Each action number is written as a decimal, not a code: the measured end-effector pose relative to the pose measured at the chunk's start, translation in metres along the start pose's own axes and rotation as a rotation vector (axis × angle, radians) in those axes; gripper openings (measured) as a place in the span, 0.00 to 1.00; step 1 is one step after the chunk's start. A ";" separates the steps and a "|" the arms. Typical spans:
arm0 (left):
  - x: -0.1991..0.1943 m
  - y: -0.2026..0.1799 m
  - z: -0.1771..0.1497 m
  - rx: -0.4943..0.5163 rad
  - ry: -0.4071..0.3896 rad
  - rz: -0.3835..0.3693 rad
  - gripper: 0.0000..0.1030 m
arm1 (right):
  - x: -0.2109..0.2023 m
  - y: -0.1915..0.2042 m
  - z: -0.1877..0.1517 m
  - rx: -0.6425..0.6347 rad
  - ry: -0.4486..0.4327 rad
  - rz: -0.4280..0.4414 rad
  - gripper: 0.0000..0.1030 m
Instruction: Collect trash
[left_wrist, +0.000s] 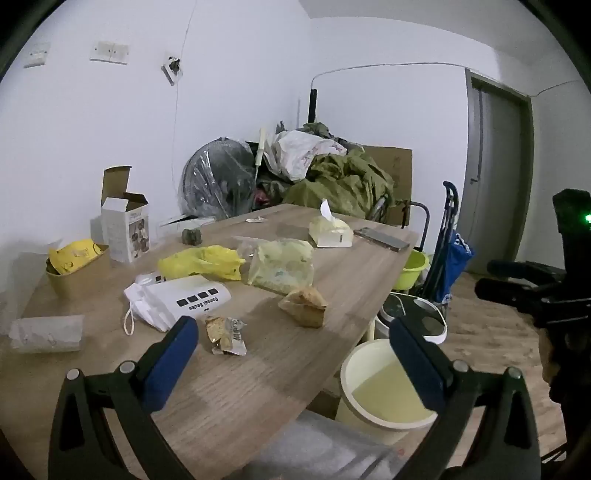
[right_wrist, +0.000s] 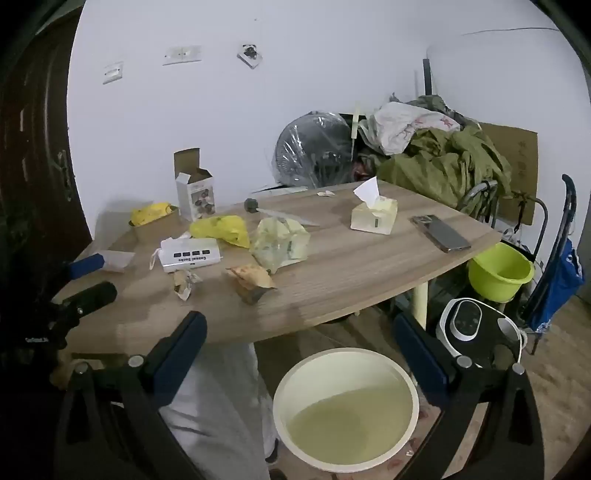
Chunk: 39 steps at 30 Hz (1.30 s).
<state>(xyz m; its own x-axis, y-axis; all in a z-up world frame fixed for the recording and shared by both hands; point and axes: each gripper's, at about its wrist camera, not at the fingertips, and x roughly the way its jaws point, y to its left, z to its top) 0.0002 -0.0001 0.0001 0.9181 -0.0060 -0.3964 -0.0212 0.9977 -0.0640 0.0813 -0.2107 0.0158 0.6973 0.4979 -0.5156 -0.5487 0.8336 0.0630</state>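
Trash lies on a wooden table (left_wrist: 236, 387): a crumpled snack wrapper (left_wrist: 226, 334), a brown paper lump (left_wrist: 304, 306), a yellow plastic bag (left_wrist: 203, 262), a clear bag (left_wrist: 282, 266) and a white socks pouch (left_wrist: 177, 301). They also show in the right wrist view: the wrapper (right_wrist: 185, 281), the brown lump (right_wrist: 253, 280), the yellow bag (right_wrist: 221, 229). A cream bin (right_wrist: 345, 408) stands empty on the floor by the table. My left gripper (left_wrist: 291, 332) is open above the table's near edge. My right gripper (right_wrist: 297, 328) is open above the bin.
A tissue box (right_wrist: 373, 216), a phone (right_wrist: 441, 233), an open carton (right_wrist: 195, 192) and a paper bowl with yellow trash (left_wrist: 77, 267) sit on the table. A green basin (right_wrist: 500, 271), a white appliance (right_wrist: 467, 321), a blue trolley and piled clothes stand on the right.
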 end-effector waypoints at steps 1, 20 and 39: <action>0.000 0.000 0.000 0.003 -0.001 -0.001 1.00 | -0.001 -0.001 0.000 -0.002 0.000 0.007 0.98; -0.011 -0.015 0.001 0.033 -0.029 -0.011 1.00 | -0.011 -0.002 0.005 -0.012 -0.028 -0.009 0.98; -0.020 -0.017 0.005 0.033 -0.046 -0.021 1.00 | -0.019 -0.001 0.004 -0.027 -0.054 0.001 0.98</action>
<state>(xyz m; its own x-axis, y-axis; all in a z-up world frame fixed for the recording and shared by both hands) -0.0153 -0.0166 0.0139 0.9353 -0.0244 -0.3530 0.0104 0.9991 -0.0415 0.0707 -0.2204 0.0291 0.7202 0.5112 -0.4691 -0.5608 0.8270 0.0402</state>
